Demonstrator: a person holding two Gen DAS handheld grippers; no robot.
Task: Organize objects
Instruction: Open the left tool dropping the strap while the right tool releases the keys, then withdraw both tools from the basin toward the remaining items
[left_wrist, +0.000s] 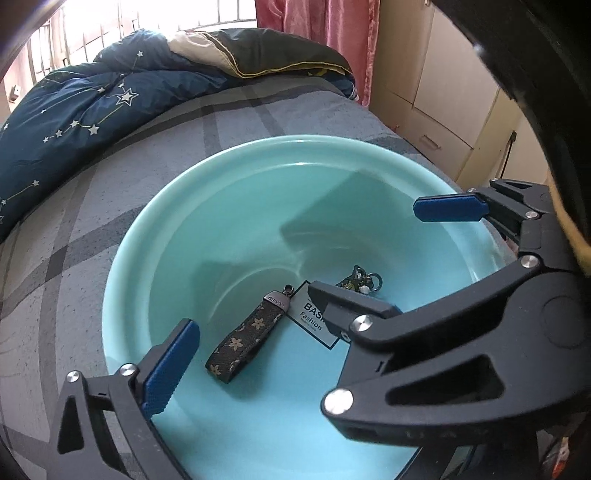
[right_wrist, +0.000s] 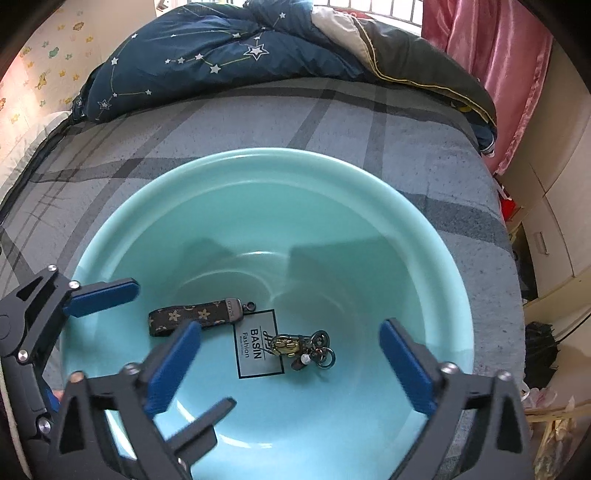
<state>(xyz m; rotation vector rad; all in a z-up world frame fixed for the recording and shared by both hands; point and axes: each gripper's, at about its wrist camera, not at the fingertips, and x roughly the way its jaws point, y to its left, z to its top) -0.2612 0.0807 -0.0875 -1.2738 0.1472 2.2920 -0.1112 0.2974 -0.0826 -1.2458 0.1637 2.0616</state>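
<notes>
Tongs both wide open, empty: left tongs (left_wrist: 303, 306), right tongs (right_wrist: 291, 369) over basin (right_wrist: 258, 162) on bed (right_wrist: 332, 122). Wrist strap (right_wrist: 192, 317), keychain (right_wrist: 306, 350) lie inside. Drop looks done; you likely withdraw next.

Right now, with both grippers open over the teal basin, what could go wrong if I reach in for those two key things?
1. The right gripper hangs over both the keyring cluster and the BASIN label; closing may scrape the sticker.
2. The left gripper crowds the same space above the brown strap, so fingers might collide.
3. The basin sits on soft bedding and may tip.
</notes>
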